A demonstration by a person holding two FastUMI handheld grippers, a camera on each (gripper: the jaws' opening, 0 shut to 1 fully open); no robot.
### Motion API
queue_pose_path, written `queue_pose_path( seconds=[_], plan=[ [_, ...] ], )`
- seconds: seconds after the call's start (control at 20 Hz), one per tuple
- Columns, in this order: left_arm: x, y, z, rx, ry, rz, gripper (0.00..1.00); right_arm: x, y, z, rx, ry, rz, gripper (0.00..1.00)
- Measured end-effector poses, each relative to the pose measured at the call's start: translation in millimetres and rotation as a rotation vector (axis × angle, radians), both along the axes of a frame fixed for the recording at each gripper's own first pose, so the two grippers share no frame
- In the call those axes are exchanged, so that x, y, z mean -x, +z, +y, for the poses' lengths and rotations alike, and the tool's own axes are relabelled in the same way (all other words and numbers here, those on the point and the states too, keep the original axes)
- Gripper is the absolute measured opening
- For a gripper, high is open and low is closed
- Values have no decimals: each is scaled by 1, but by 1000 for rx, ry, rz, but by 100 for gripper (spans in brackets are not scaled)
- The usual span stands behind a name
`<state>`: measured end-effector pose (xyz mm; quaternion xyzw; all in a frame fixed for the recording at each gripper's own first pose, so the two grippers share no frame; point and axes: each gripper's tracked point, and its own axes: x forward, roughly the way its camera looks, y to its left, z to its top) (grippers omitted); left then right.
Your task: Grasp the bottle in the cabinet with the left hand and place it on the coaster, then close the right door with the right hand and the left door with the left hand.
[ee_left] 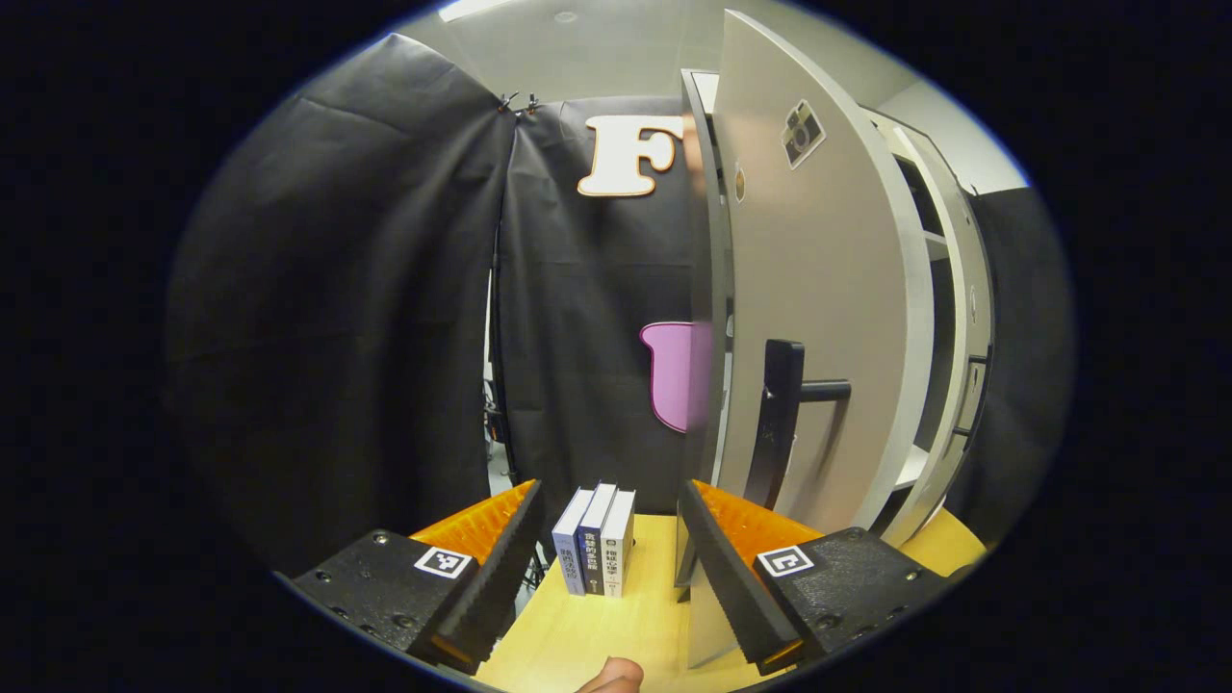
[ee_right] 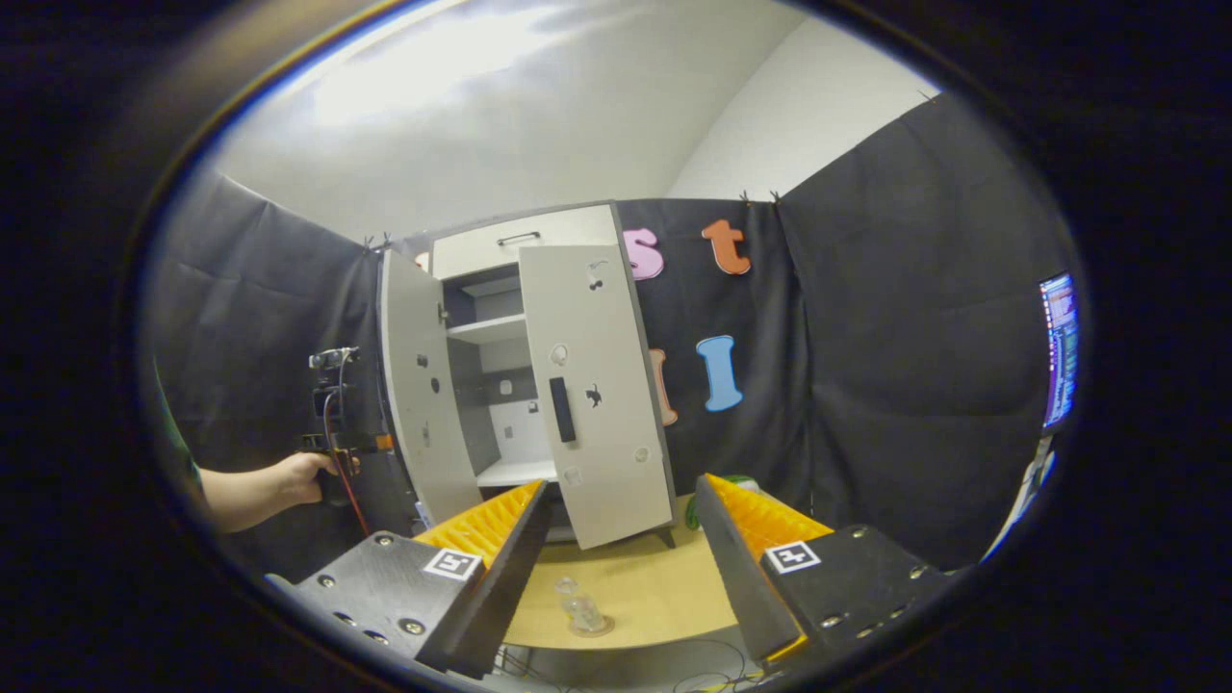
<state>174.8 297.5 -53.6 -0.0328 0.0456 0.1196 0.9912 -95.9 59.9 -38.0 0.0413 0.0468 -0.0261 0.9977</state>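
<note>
The clear plastic bottle (ee_right: 580, 608) is seen standing on the round coaster (ee_right: 590, 628) near the front edge of the light wooden tabletop (ee_right: 654, 587). The pale grey cabinet's right door (ee_right: 595, 385) is nearly closed and its left door (ee_left: 818, 318) ajar. The left gripper (ee_left: 608, 568) is spread wide beside the left door, holding nothing; three upright books (ee_left: 595, 539) are seen between its fingers. The right gripper (ee_right: 621, 568) is likewise wide apart and empty.

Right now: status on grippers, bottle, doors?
Left gripper open, empty, at left door. Right gripper open, empty, back from cabinet. Bottle on coaster. Right door looks shut, left door ajar; nothing blocking.
</note>
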Motion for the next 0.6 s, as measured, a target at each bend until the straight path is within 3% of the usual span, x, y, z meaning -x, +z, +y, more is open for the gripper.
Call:
queue_pose_path(
  seconds=[0.05,0.15,0.25,0.55,0.6],
  plan=[
    [-1,0,-1,-1,1,-7,92,-2,-2,-4,11,-5,-7,92],
    [0,2,1,-24,1,-20,93,-8,-2,0,15,11,-27,92],
    [-3,4,-5,-20,-25,-35,91,-20,-1,5,17,35,-46,87],
    [-10,6,-55,10,-145,-27,93,-59,-12,19,31,81,-44,96],
    [-12,3,-58,19,-147,-21,91,-63,-14,19,42,77,-36,92]
  ],
)
